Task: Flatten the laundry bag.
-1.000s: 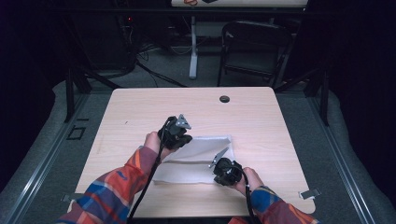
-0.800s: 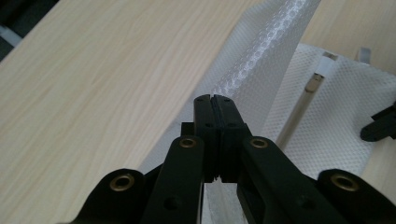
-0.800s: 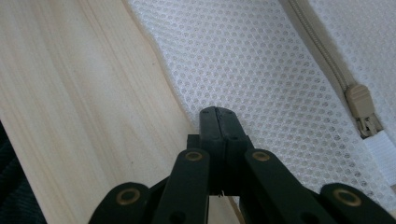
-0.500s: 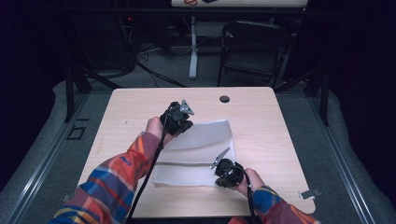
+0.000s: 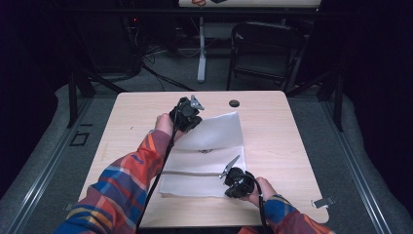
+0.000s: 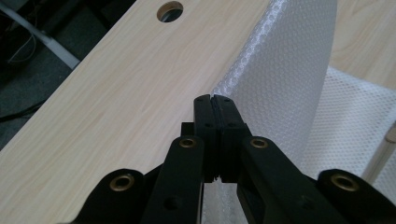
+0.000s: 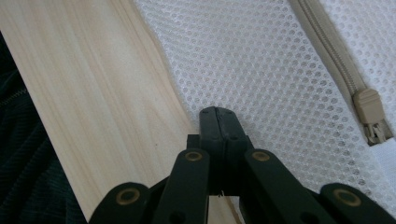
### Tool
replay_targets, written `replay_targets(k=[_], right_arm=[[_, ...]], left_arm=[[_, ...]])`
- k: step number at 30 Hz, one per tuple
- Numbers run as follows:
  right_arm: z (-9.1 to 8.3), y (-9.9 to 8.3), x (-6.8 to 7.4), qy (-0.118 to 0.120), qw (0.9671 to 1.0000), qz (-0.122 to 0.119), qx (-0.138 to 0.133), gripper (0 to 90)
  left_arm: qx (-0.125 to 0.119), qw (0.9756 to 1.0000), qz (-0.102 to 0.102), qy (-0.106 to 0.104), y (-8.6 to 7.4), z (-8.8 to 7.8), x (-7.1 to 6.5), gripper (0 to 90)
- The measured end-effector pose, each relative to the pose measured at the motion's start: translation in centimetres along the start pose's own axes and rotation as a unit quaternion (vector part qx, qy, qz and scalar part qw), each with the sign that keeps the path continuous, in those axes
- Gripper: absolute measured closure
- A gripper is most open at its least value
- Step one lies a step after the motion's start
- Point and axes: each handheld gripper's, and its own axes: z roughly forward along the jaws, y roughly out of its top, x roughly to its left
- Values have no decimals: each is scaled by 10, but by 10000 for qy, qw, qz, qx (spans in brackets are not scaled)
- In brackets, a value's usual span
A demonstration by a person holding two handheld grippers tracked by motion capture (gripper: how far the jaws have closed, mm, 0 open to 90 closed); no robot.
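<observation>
Left gripper [image 5: 191, 118]: I hold it over the far left part of the table; my jaws are pressed fully together, with the far left corner of the white mesh laundry bag [image 5: 209, 156] pinched between them. In the left gripper view [image 6: 215, 103] the mesh rises from my closed jaws in a curved sheet.

Right gripper [image 5: 230, 171]: I hold it near the table's front edge, jaws pressed fully together on the near right corner of the bag. In the right gripper view [image 7: 217, 116] my jaws meet at the mesh's edge, where it borders the bare wood.

White mesh laundry bag: it lies spread over the middle of the wooden table [image 5: 292, 146], stretched between my two grippers; the far portion is lifted slightly at my left jaws, and the rest rests flat.

Zipper [image 7: 327, 56]: a beige tape runs across the mesh, ending in a beige slider [image 7: 371, 114] to the right of my right jaws.

Cable hole [image 5: 234, 103]: a round opening near the table's far edge, just beyond the bag's far right corner.

Sleeves [image 5: 126, 185]: plaid, entering from the bottom of the high view.
</observation>
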Motion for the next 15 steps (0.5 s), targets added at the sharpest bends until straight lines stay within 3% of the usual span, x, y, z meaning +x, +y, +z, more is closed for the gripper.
replay_targets(k=[10,15], right_arm=[[0,0,0,-8,10000,-44,50,900],[0,0,1,8,10000,-15,47,900]], left_arm=[[16,9994,-28,338,11,9,9,893],[-87,9988,-108,473,20,16,13,893]])
